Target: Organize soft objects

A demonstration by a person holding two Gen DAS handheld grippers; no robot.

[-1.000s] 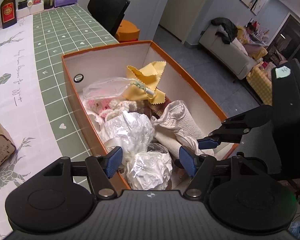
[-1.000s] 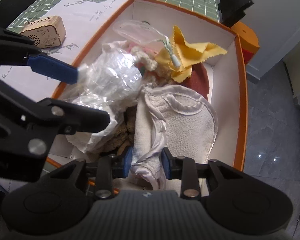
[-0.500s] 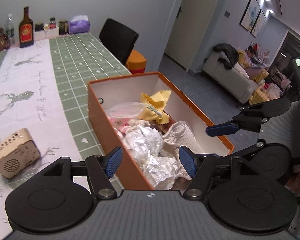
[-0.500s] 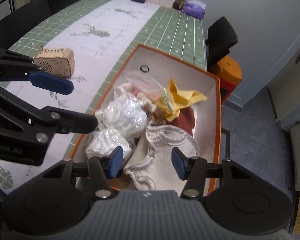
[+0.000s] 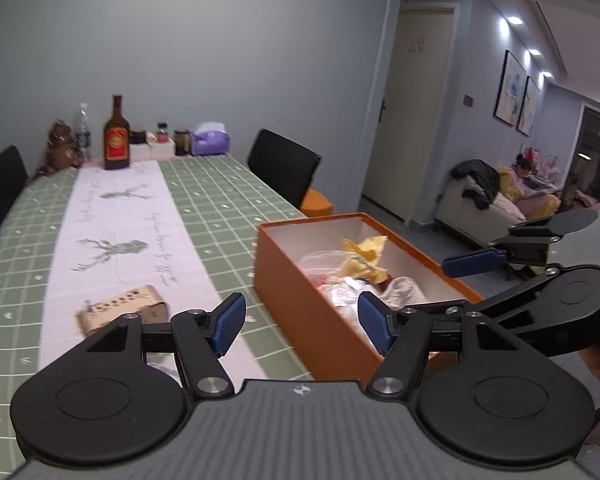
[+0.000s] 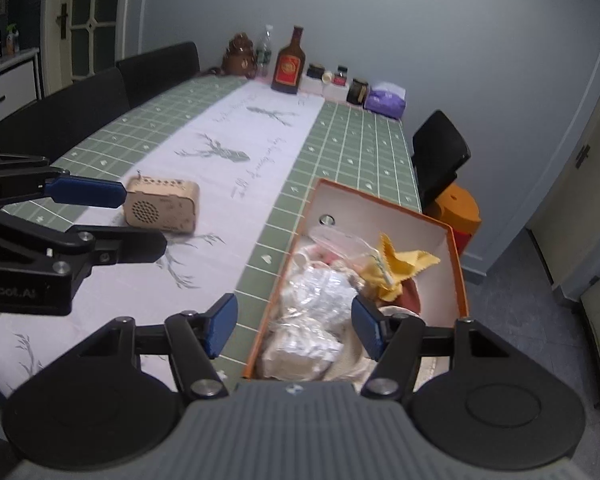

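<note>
An orange box [image 5: 296, 304] [image 6: 458, 264] with a white inside stands at the table's right edge. It holds a yellow cloth [image 5: 366, 254] [image 6: 400, 266], crumpled clear plastic bags [image 6: 320, 292], a white towel [image 5: 404, 290] and a dark red cloth [image 6: 410, 292]. My left gripper [image 5: 302, 322] hangs open and empty, back from the box's near left corner. My right gripper [image 6: 292, 326] is above the box's near end; its jaws are opening and nothing is between them. Each gripper shows in the other's view: the right gripper [image 5: 480, 276], the left gripper [image 6: 96, 212].
A small wooden speaker [image 5: 122, 314] [image 6: 162, 206] sits on the white runner of the green checked tablecloth [image 5: 204, 200]. A brown bottle [image 5: 116, 140] [image 6: 289, 64], jars and a purple tissue pack [image 6: 386, 98] line the far end. Black chairs [image 5: 284, 168] [image 6: 440, 152] flank the table.
Both grippers have pulled up and back from the box, so more of the table shows. The right gripper let go of the white towel, which stays in the box, and spread its jaws.
</note>
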